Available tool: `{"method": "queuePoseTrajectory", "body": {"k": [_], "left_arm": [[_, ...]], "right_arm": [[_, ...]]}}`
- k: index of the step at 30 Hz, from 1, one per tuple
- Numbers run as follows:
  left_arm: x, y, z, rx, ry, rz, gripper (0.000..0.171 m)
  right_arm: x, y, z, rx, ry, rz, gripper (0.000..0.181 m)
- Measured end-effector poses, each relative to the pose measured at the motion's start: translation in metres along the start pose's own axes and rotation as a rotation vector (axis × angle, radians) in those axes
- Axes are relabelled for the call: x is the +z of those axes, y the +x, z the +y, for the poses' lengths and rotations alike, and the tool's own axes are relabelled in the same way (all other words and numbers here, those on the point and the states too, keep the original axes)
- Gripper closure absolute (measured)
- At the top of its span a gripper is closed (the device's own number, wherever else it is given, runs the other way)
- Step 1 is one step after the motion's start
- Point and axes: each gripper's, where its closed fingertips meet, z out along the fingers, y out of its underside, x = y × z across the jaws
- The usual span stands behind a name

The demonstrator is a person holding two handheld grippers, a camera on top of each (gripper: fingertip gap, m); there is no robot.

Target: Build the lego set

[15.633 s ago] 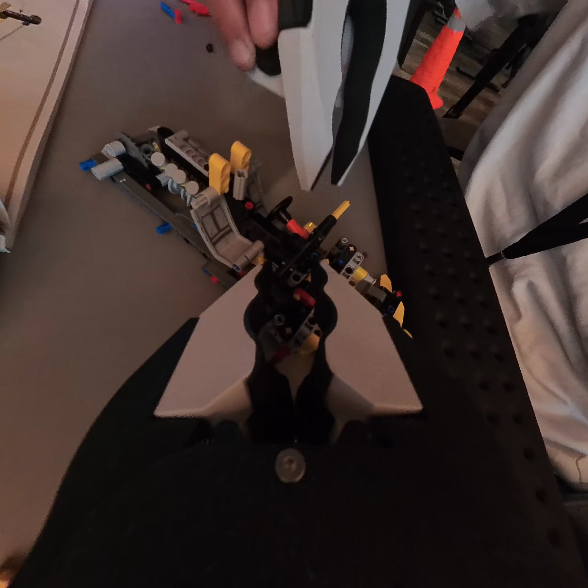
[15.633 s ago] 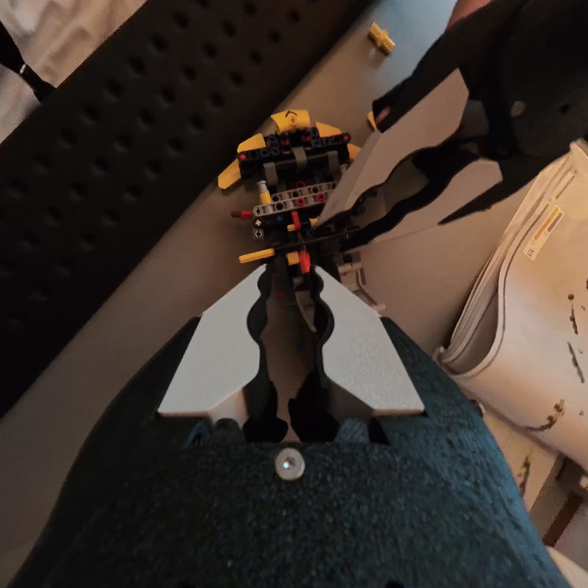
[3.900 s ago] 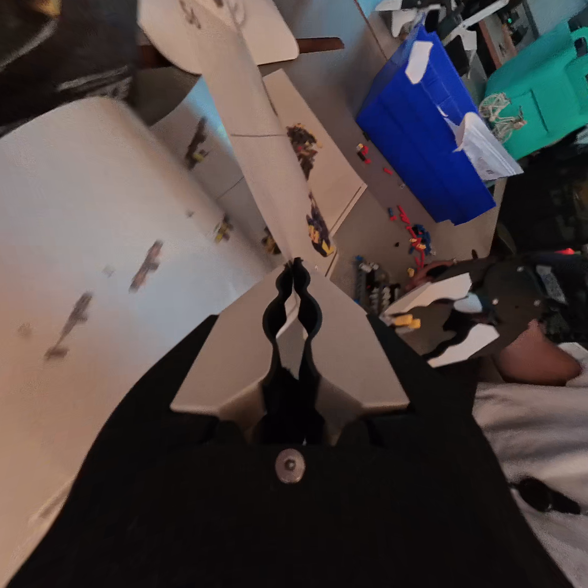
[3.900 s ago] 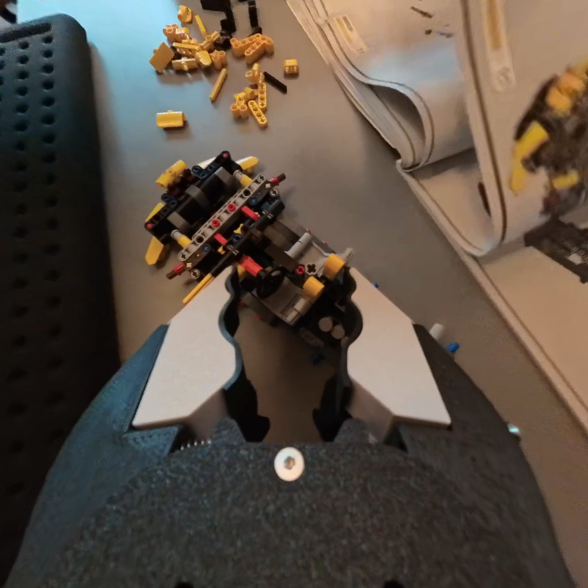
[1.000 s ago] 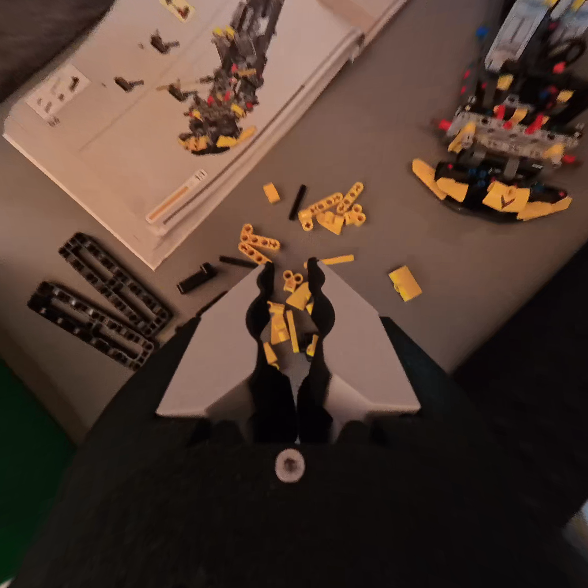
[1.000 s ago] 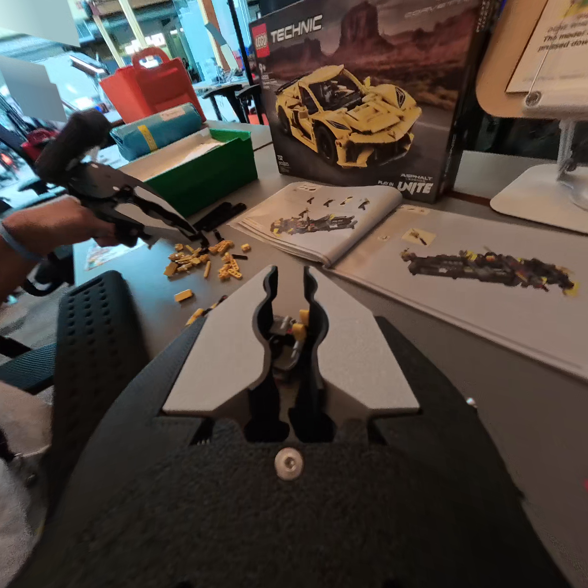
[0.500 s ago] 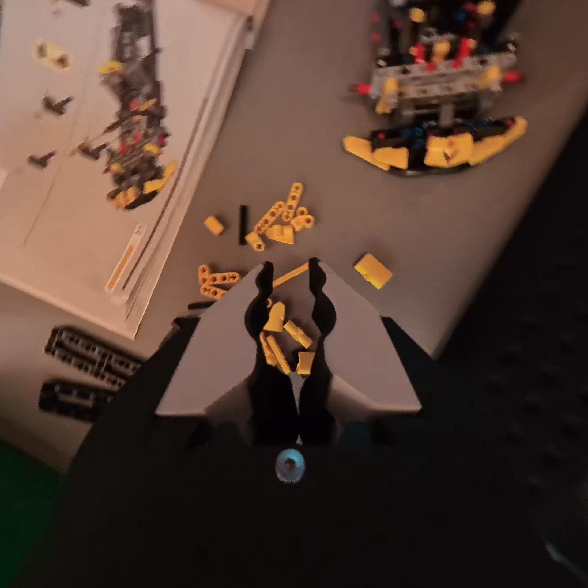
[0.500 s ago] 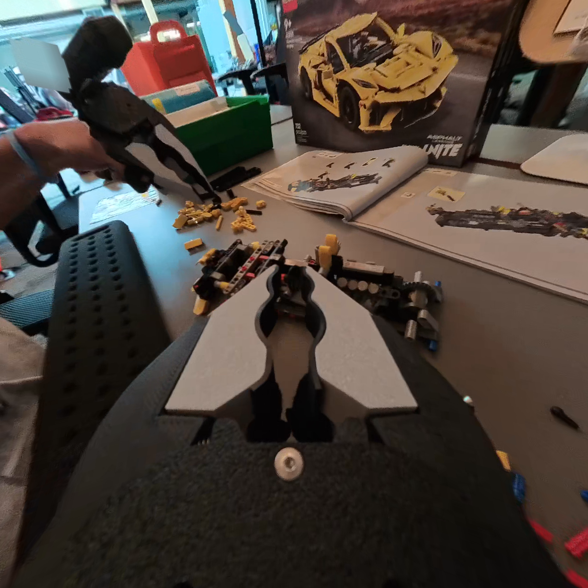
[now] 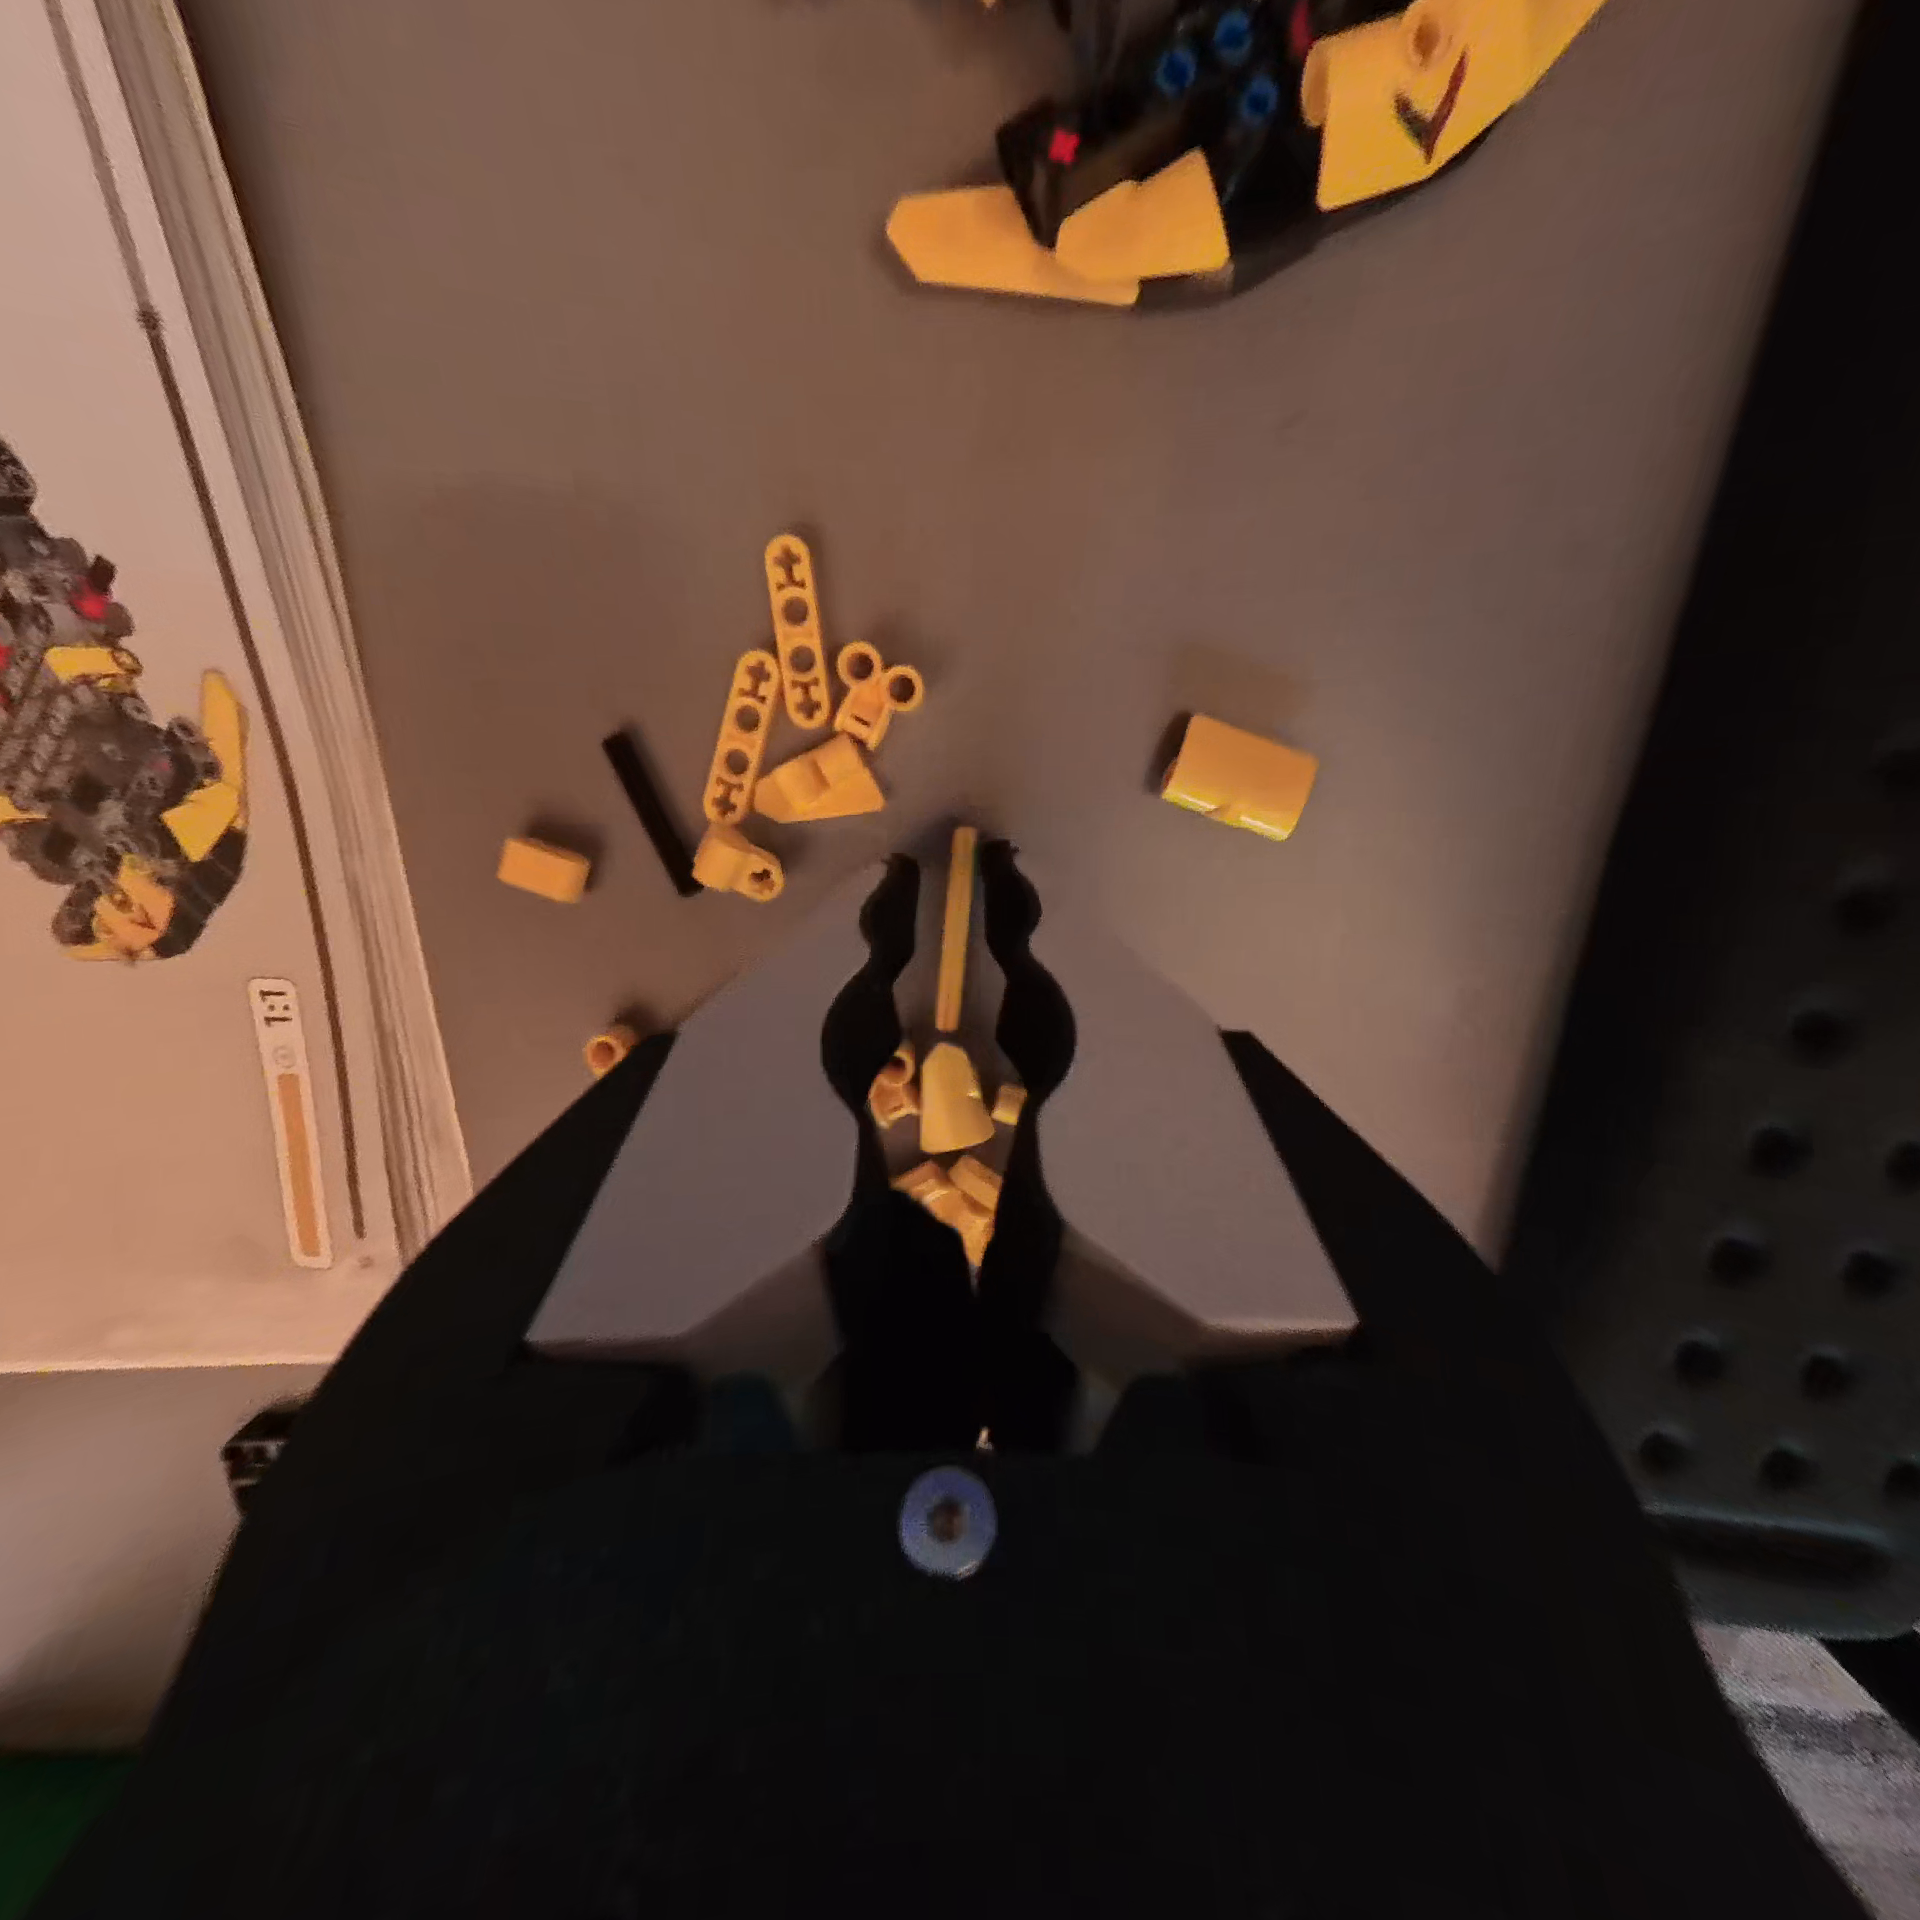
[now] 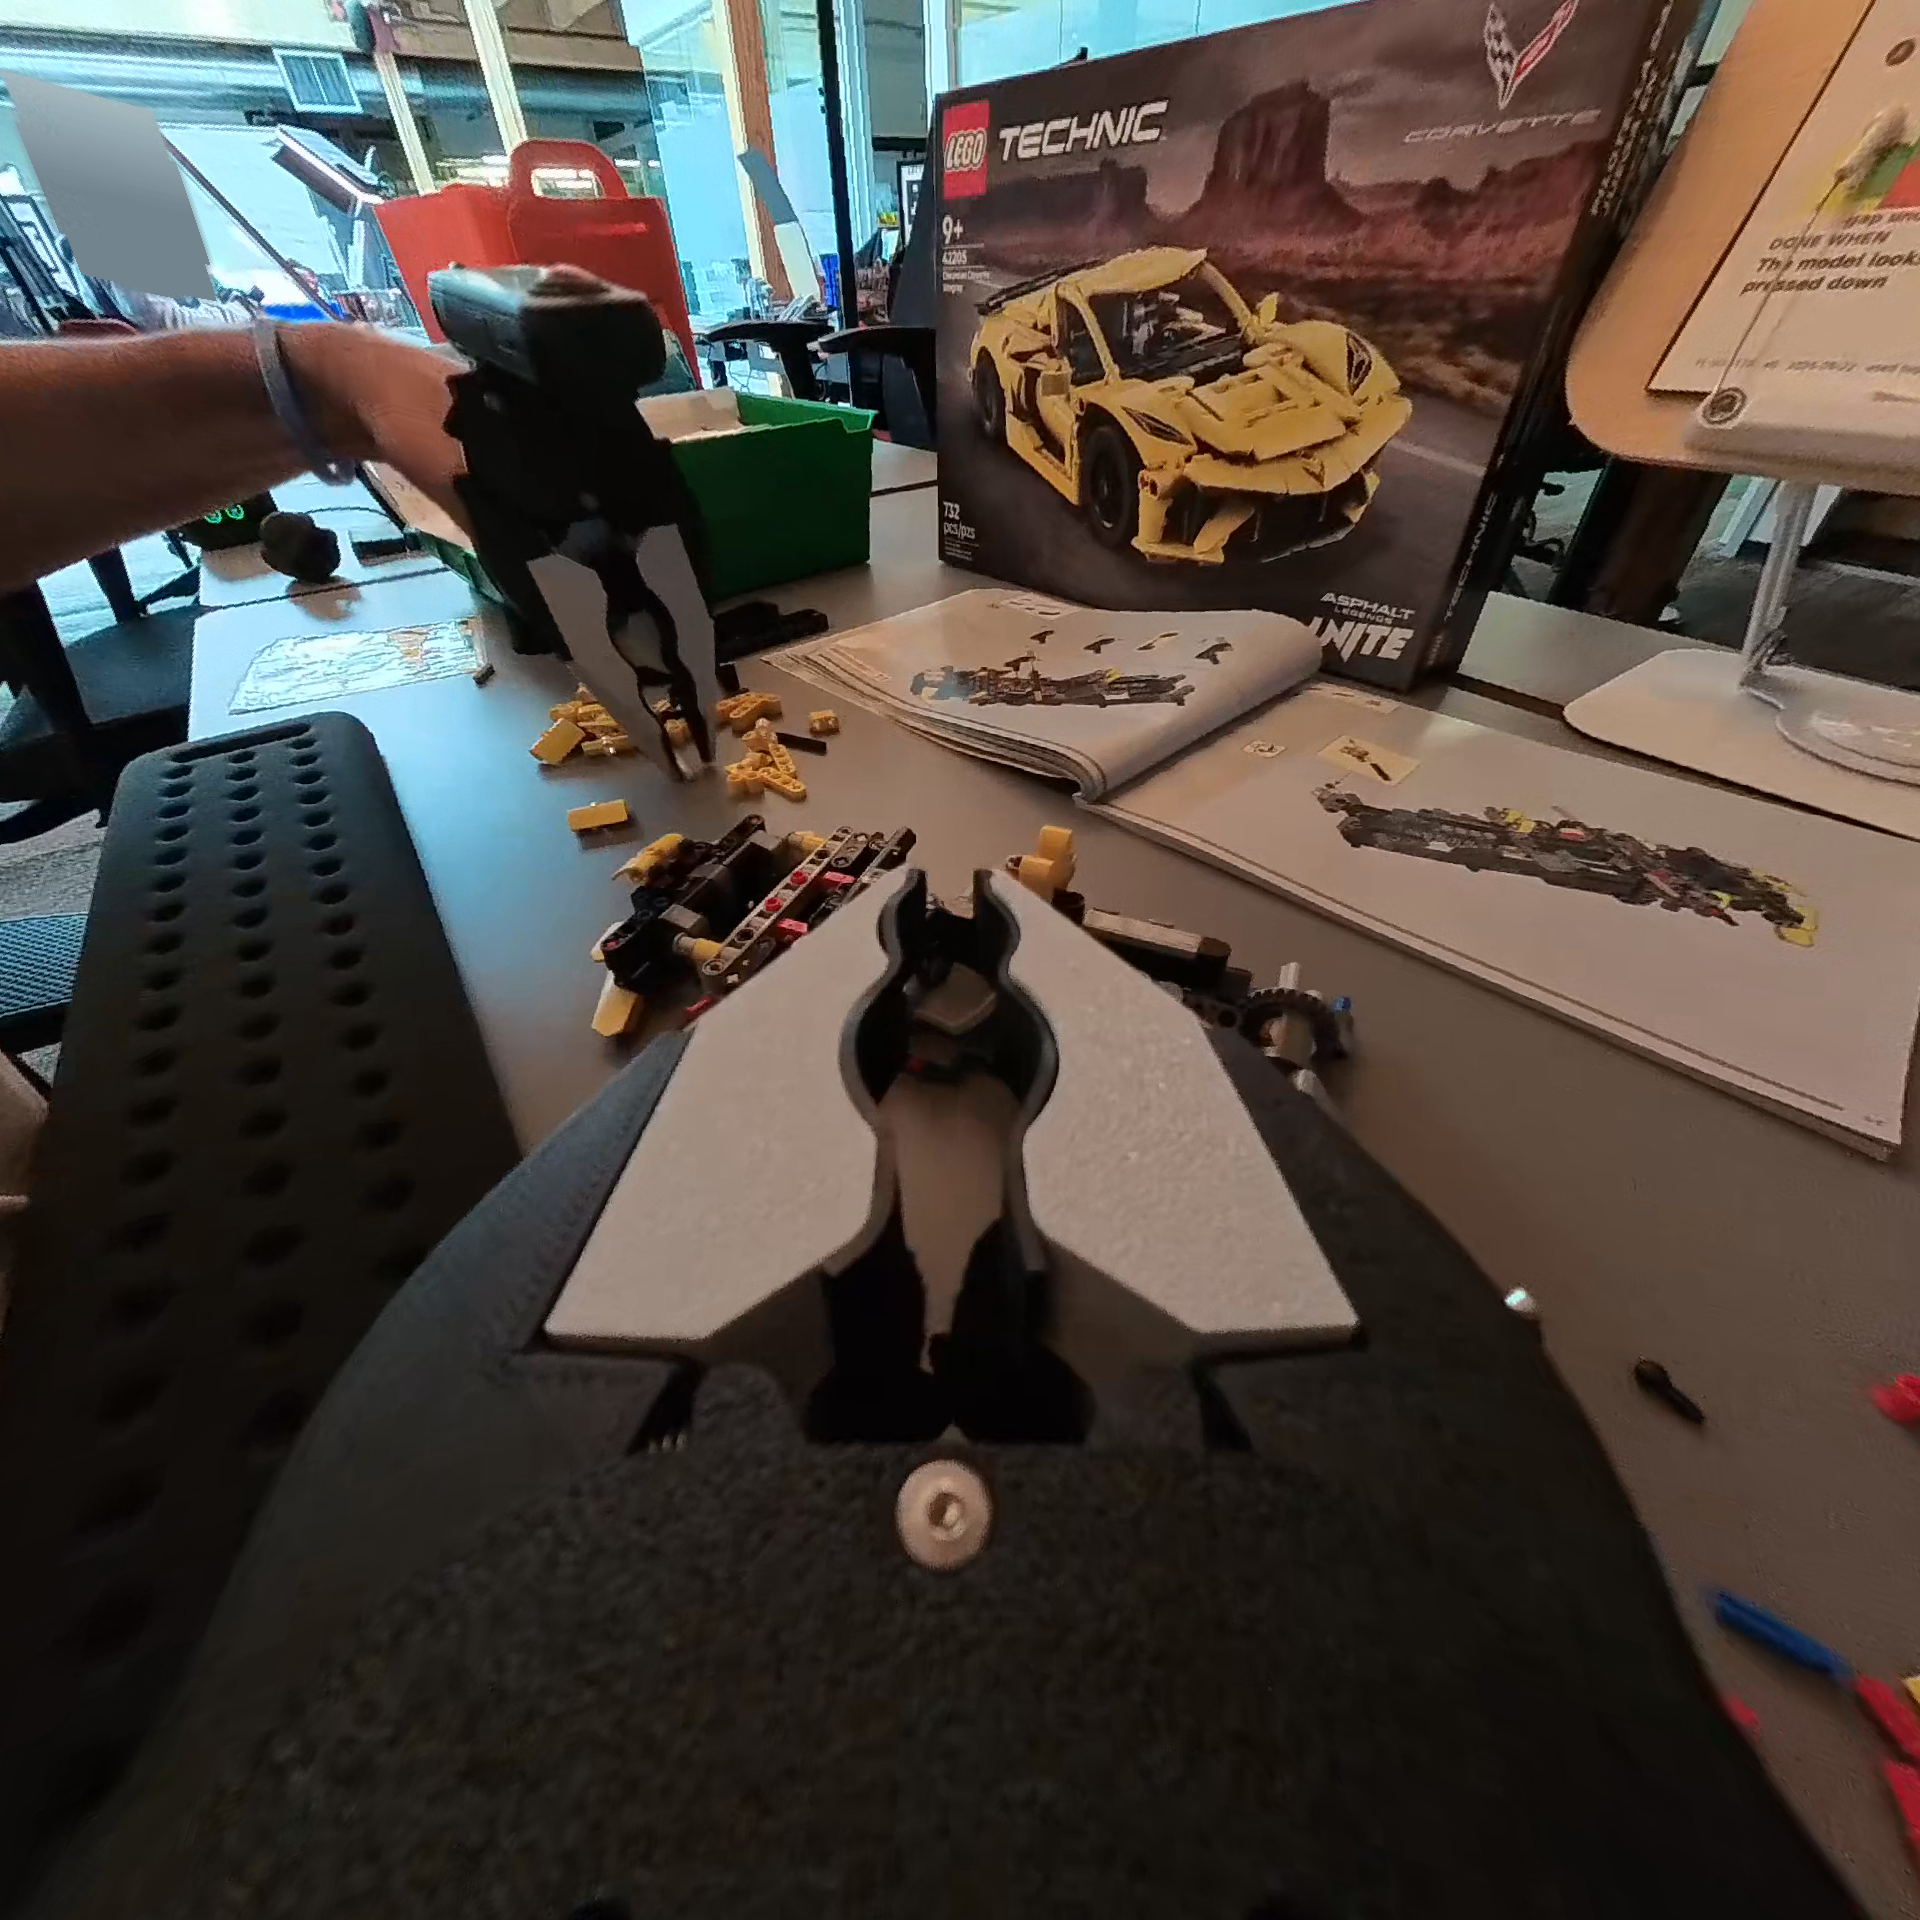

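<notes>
Left wrist view dim and warm-toned, with soft motion blur over the yellow pieces [image 9: 800, 717] and the instruction booklet [image 9: 156, 727] at 9 o'clock; gripper body near black, without detail. Right wrist view bright, lit by daylight from windows [image 10: 665, 125] at 11 o'clock, sharp at centre. Strong wide-angle bending toward all edges in both.

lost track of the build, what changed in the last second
The left gripper dropped closer over the loose yellow lego pieces, its open fingers now straddling a thin yellow axle. The right gripper tipped down toward the half-built black and yellow lego car chassis. Nothing grasped; pieces unmoved.
</notes>
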Motion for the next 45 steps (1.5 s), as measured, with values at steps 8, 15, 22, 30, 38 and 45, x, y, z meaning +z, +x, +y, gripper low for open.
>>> {"method": "queuePoseTrajectory", "body": {"k": [8,15,22,30,38,45], "left_arm": [[-0.016,-0.020,0.000,-0.028,0.053,-0.120,0.171],[-0.048,-0.126,0.038,-0.137,-0.025,-0.181,0.170],[-0.019,-0.145,0.046,-0.130,-0.149,0.035,0.170],[-0.034,-0.127,0.044,-0.040,-0.168,-0.048,0.170],[-0.021,-0.133,0.056,-0.117,-0.206,0.120,0.170],[-0.020,-0.134,0.043,-0.039,-0.233,0.164,0.170]], "right_arm": [[0.003,-0.001,0.003,0.028,-0.012,-0.032,0.175],[0.004,-0.002,0.004,0.057,-0.013,-0.055,0.175],[0.002,-0.002,0.004,0.038,-0.015,-0.043,0.175],[0.003,-0.001,0.004,0.046,-0.015,-0.043,0.175],[0.006,-0.010,0.011,0.025,-0.054,-0.087,0.175],[0.004,-0.011,0.008,0.013,-0.040,-0.080,0.175]]}}
